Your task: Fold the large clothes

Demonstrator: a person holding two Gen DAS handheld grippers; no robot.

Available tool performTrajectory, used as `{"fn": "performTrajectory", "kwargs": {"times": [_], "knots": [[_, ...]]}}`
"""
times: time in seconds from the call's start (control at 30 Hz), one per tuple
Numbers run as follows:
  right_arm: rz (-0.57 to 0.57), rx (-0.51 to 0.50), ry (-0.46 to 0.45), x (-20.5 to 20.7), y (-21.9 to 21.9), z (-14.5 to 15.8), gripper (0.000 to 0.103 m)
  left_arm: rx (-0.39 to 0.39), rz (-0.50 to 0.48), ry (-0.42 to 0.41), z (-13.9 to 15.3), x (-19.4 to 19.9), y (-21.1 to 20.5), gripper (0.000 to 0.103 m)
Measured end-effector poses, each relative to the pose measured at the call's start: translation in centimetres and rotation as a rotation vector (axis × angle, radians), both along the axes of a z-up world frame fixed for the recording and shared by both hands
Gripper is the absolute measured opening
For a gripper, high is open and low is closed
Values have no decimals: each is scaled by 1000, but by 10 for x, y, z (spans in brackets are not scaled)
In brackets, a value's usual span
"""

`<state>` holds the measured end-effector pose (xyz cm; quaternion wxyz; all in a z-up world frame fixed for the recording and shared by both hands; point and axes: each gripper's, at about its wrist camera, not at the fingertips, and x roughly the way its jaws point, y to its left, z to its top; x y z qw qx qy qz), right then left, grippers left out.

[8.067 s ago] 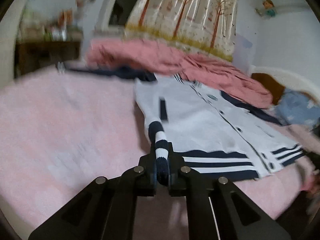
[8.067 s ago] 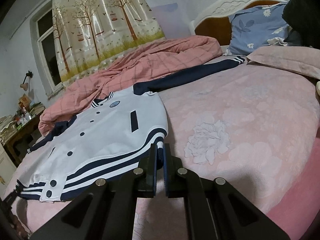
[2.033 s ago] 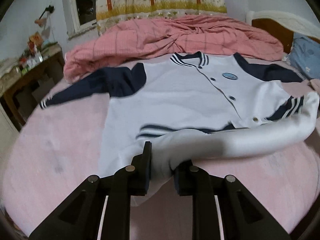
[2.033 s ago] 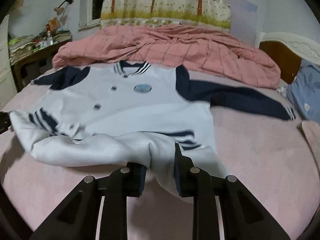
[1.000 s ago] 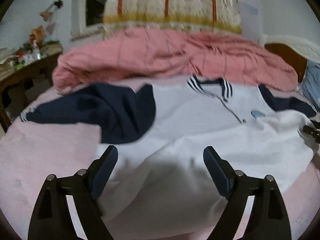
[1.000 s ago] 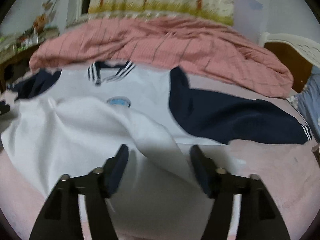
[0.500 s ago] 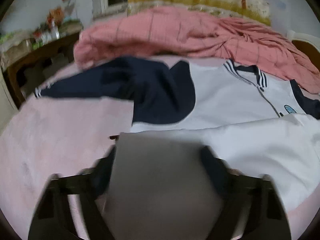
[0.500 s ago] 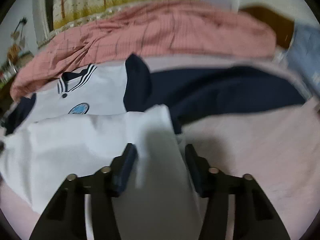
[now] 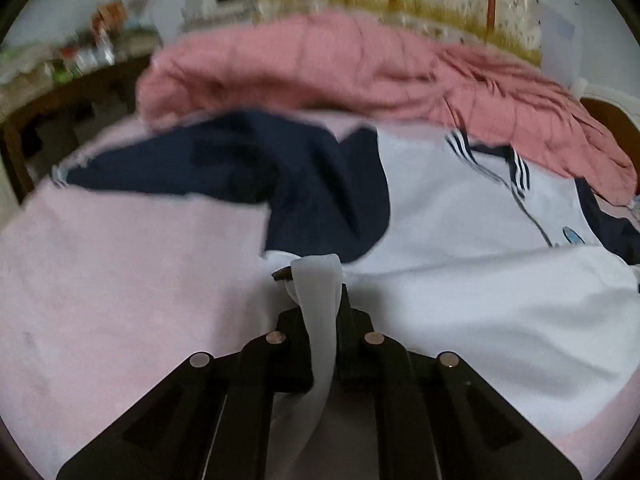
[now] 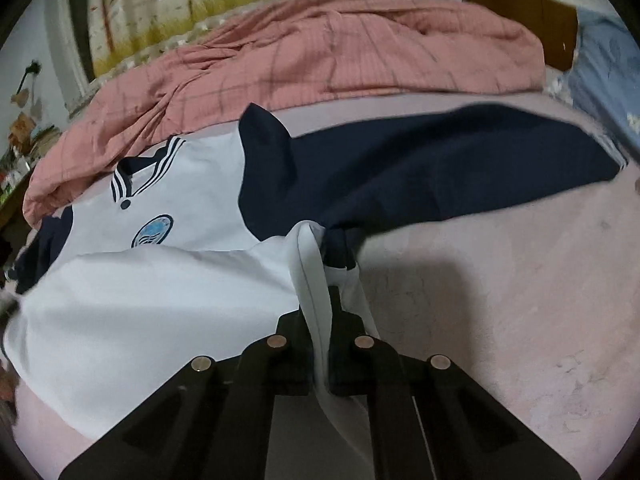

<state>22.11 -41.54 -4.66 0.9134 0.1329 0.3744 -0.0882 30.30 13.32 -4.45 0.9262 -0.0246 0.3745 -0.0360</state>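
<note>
Gripping now: I have both claws on one jacket (image 9: 460,240), a white body with navy sleeves, spread on the pink bed sheet (image 9: 120,280).
Left gripper (image 9: 320,312): its jaws are closing, and a white fold of the jacket's edge is pinched between the pads, rising in a strip between the fingers.
Right gripper (image 10: 320,312): clamped tight on a white fold at the jacket's other side edge, just below the armpit seam.
Jacket fold: one fold so far, I count; the lower half lies doubled up over the chest, reaching just under the round blue badge (image 10: 153,230).
Sleeves: two, both navy, each stretched outward flat on the sheet, one per side (image 9: 224,164) (image 10: 440,172).
Collar (image 10: 140,172): one, navy with white stripes, pointing toward the far side of the bed.
Buttons: I make out one dark one below the collar; the blur may hide others.
Behind the jacket: one rumpled pink checked quilt (image 10: 320,52), touching the collar end.
Pillow (image 10: 608,68): one blue, at the right edge.
</note>
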Motion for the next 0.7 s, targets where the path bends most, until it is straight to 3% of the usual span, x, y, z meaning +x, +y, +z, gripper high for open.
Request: {"fn": "performTrajectory", "kwargs": {"times": [0.13,0.17,0.2,0.23,0.27,0.3,0.33,0.37,0.4,0.5,0.57,0.63,0.67,0.7], "knots": [[-13,-26,13,0,2,-1,7,24,-11,23,-6,8,-5,17],[-20,-45,-5,-4,4,2,11,43,-15,-3,-2,4,-9,18],[-24,-55,-22,-7,5,5,14,57,-18,-36,3,-3,-10,26],[-33,-69,-50,-15,7,11,16,74,-25,-76,9,-12,-13,48],[-45,-82,-76,-24,8,16,26,98,-23,-121,17,-22,-16,63],[-53,-90,-94,-31,9,22,41,122,-13,-164,23,-31,-18,87],[-51,-92,-117,-39,11,27,52,148,4,-202,29,-45,-20,96],[-37,-90,-137,-48,12,30,72,152,11,-211,33,-55,-20,97],[-28,-86,-146,-55,13,32,81,138,5,-193,35,-60,-17,99],[12,-8,-141,-82,8,26,83,41,10,-19,24,-75,-8,101],[12,117,-143,-96,-6,17,85,-93,45,100,10,-82,4,101],[10,271,-158,-104,-25,6,85,-204,23,141,-3,-81,10,100],[-3,361,-153,-103,-36,-3,85,-194,29,146,-7,-78,10,100],[-15,395,-139,-101,-40,-9,78,-186,21,131,-8,-77,7,89]]}}
